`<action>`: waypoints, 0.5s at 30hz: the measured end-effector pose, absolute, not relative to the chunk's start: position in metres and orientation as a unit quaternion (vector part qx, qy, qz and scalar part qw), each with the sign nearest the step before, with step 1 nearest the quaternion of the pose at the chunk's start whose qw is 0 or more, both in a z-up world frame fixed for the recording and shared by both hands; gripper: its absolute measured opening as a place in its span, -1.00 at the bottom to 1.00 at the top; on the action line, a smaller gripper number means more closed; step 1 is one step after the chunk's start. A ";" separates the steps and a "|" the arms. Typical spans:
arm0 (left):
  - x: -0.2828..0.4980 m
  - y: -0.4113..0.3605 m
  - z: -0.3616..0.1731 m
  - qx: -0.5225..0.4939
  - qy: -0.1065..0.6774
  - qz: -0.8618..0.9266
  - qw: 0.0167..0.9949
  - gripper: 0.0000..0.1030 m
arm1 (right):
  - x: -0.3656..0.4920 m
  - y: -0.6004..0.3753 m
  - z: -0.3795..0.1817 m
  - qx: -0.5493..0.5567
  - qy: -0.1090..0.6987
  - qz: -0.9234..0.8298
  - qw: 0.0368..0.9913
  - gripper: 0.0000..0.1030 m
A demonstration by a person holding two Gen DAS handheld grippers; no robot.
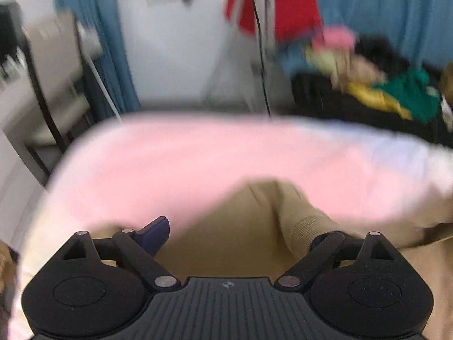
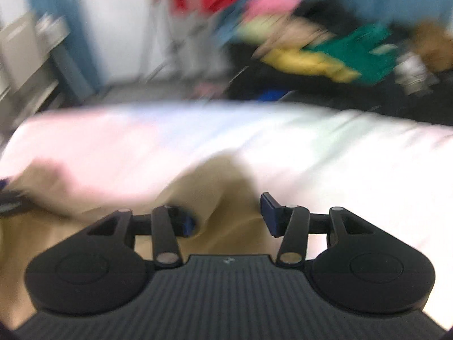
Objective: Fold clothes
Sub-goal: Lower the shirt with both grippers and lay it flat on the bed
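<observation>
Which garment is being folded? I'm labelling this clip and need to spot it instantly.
Start at the wide pale pink-white surface. At its near edge, right before both grippers, lies the tan garment. It is plain beige, unlike the colourful clothes pile behind.

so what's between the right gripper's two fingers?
Tan garment fabric bunches in the gap of the open right gripper, seen in the right wrist view. Beyond it lies the pale sheet.

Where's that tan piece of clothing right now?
The tan garment lies right in front of both grippers, low in each wrist view, on the pale sheet. Its fabric runs between the fingers of the left gripper and the right gripper.
</observation>
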State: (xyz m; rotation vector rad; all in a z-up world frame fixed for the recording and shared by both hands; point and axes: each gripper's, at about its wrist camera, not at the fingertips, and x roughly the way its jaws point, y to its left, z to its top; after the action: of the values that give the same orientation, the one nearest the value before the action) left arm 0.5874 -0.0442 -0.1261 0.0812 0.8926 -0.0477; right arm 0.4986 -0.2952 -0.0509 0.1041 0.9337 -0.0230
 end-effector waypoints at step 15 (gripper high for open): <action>0.424 -0.010 -0.040 0.061 0.281 -0.085 0.954 0.96 | 0.367 -0.272 0.022 0.116 0.299 0.009 0.947 0.56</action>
State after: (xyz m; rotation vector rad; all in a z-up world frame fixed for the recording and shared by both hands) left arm 0.4242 -0.0100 -0.0398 0.1233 0.5706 -0.1729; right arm 0.3666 -0.2721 0.0221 0.2369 0.6091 0.0182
